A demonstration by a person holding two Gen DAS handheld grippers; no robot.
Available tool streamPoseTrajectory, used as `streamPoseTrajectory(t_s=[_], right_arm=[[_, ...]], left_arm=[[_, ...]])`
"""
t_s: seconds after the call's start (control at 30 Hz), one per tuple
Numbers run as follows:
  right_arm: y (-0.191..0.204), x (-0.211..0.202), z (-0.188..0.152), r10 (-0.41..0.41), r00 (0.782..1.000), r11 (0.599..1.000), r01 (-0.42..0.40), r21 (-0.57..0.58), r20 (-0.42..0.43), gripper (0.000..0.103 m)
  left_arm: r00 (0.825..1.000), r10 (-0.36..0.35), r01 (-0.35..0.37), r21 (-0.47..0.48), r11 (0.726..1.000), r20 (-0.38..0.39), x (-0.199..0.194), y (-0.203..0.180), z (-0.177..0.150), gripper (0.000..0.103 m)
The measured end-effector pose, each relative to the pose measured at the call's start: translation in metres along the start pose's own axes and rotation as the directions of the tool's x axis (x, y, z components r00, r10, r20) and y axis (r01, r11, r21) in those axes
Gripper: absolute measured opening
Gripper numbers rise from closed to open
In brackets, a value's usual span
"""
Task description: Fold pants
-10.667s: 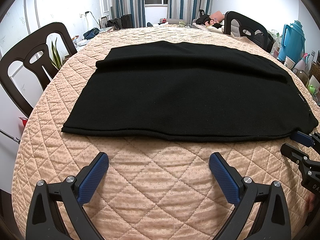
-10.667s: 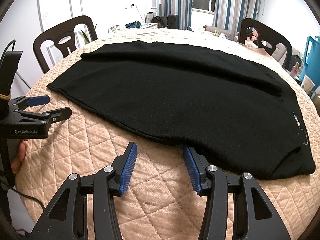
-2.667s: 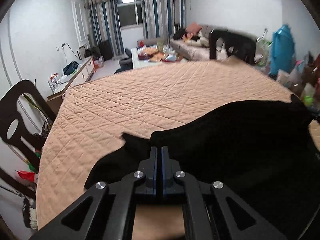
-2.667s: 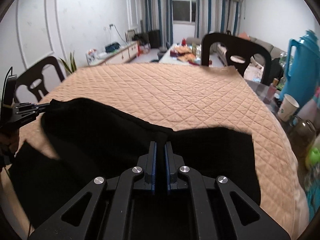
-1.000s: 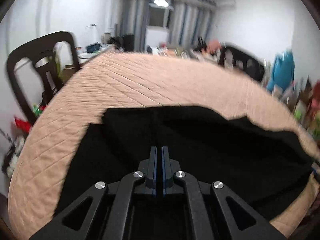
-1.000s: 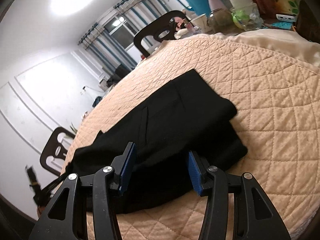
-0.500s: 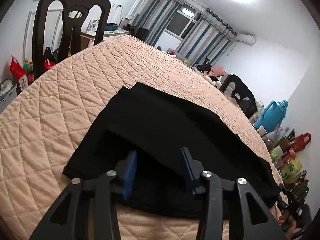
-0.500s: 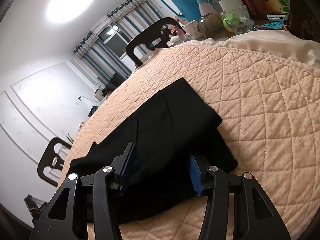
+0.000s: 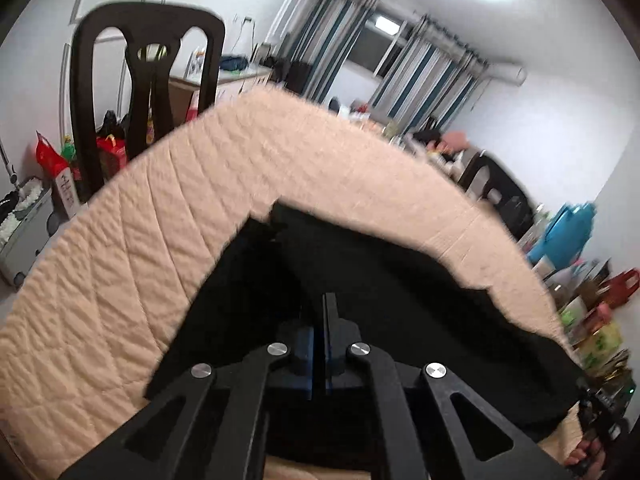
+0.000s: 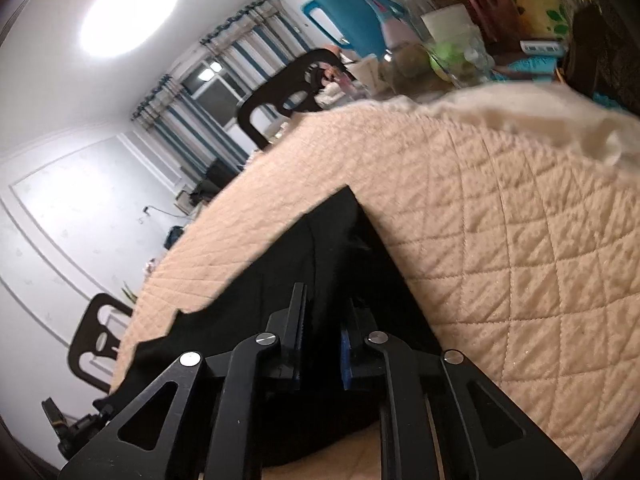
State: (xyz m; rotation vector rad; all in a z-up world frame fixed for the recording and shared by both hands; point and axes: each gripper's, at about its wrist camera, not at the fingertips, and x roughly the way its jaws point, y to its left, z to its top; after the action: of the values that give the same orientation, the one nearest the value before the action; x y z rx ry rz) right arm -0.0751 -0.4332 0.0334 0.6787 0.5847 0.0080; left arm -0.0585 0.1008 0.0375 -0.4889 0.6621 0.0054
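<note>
Looking maybe halfway: the black pants (image 9: 360,280) lie already doubled over on the quilted table cover (image 9: 120,280), so another fold is probably left. Left gripper (image 9: 325,344) is pinched tight on their near edge, and the right gripper (image 10: 323,344) has just been closing on fabric too.

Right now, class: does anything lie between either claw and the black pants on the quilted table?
Nothing visible does. The left claw is shut on the pants, and the right claw, just closing, has pants fabric between its pads.
</note>
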Motion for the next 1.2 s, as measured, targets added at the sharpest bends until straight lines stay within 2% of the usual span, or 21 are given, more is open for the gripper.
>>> streamPoseTrajectory(t_s=[0.07, 0.13, 0.23, 0.27, 0.3, 0.33, 0.47, 0.6, 0.67, 0.77, 0.83, 0.9, 0.97, 1.03, 1.13, 1.2], right_arm=[[0.012, -0.016, 0.0, 0.028, 1.0, 0.999, -0.028, -0.025, 0.009, 0.011], [0.013, -0.023, -0.002, 0.003, 1.0, 0.999, -0.003, -0.05, 0.01, 0.01], [-0.007, -0.009, -0.009, -0.058, 0.997, 0.998, 0.057, -0.017, -0.049, 0.01], [-0.02, 0.001, -0.015, -0.07, 0.993, 0.997, 0.072, 0.017, -0.098, 0.01], [-0.025, 0.005, -0.018, -0.067, 0.992, 0.997, 0.07, 0.026, -0.109, 0.01], [-0.027, 0.004, -0.019, -0.057, 0.994, 0.998, 0.059, 0.021, -0.095, 0.01], [-0.012, 0.001, -0.017, -0.103, 0.991, 0.993, 0.098, -0.06, -0.085, 0.01], [-0.015, 0.0, -0.02, -0.108, 0.991, 0.992, 0.102, -0.074, -0.082, 0.011], [-0.015, -0.002, -0.019, -0.113, 0.99, 0.989, 0.104, -0.1, -0.084, 0.013], [-0.01, -0.017, -0.017, -0.149, 0.988, 0.979, 0.143, -0.145, -0.035, 0.025], [-0.007, -0.028, -0.013, -0.188, 0.982, 0.968, 0.188, -0.167, 0.016, 0.026], [-0.002, -0.041, -0.008, -0.23, 0.969, 0.951, 0.243, -0.19, 0.089, 0.026], [0.005, -0.047, -0.006, -0.23, 0.965, 0.945, 0.252, -0.21, 0.127, 0.026], [0.013, -0.043, -0.01, -0.191, 0.975, 0.944, 0.215, -0.25, 0.115, 0.026], [0.025, -0.018, -0.023, -0.169, 0.985, 0.929, 0.169, -0.33, 0.03, 0.026], [0.024, 0.004, -0.034, -0.185, 0.981, 0.916, 0.15, -0.371, -0.06, 0.026]], left_arm=[[0.999, -0.008, 0.008, 0.008, 1.0, 0.044, -0.017, 0.002, 0.003, 0.005], [0.999, -0.003, 0.002, 0.01, 1.0, 0.045, -0.02, 0.007, 0.0, 0.005], [0.999, 0.027, -0.027, -0.004, 1.0, -0.03, -0.001, 0.022, -0.016, 0.005], [0.997, 0.035, -0.036, -0.014, 0.999, -0.069, 0.009, 0.027, -0.023, 0.005], [0.995, 0.044, -0.046, -0.019, 0.999, -0.09, 0.014, 0.03, -0.028, 0.005], [0.997, 0.035, -0.036, -0.016, 0.999, -0.073, 0.012, 0.032, -0.031, 0.005], [0.997, 0.046, -0.045, 0.013, 0.999, -0.062, 0.008, 0.027, -0.033, 0.005], [0.997, 0.051, -0.05, 0.019, 0.999, -0.06, 0.007, 0.027, -0.033, 0.005], [0.996, 0.07, -0.068, 0.038, 0.997, -0.057, 0.004, 0.026, -0.033, 0.009], [0.996, 0.093, -0.093, 0.014, 0.996, -0.012, -0.01, 0.033, -0.027, 0.011], [0.989, 0.144, -0.145, 0.009, 0.989, 0.036, -0.021, 0.035, -0.022, 0.017], [0.983, 0.167, -0.169, 0.024, 0.985, 0.074, -0.028, 0.032, -0.018, 0.018], [0.986, 0.141, -0.146, 0.048, 0.988, 0.093, -0.031, 0.023, -0.015, 0.023], [0.993, 0.086, -0.094, 0.095, 0.991, 0.081, -0.025, 0.009, -0.019, 0.032], [1.0, 0.022, -0.021, 0.164, 0.986, -0.006, -0.003, -0.008, -0.028, 0.032], [0.996, 0.02, -0.004, 0.197, 0.98, -0.082, 0.016, -0.013, -0.038, 0.032]])
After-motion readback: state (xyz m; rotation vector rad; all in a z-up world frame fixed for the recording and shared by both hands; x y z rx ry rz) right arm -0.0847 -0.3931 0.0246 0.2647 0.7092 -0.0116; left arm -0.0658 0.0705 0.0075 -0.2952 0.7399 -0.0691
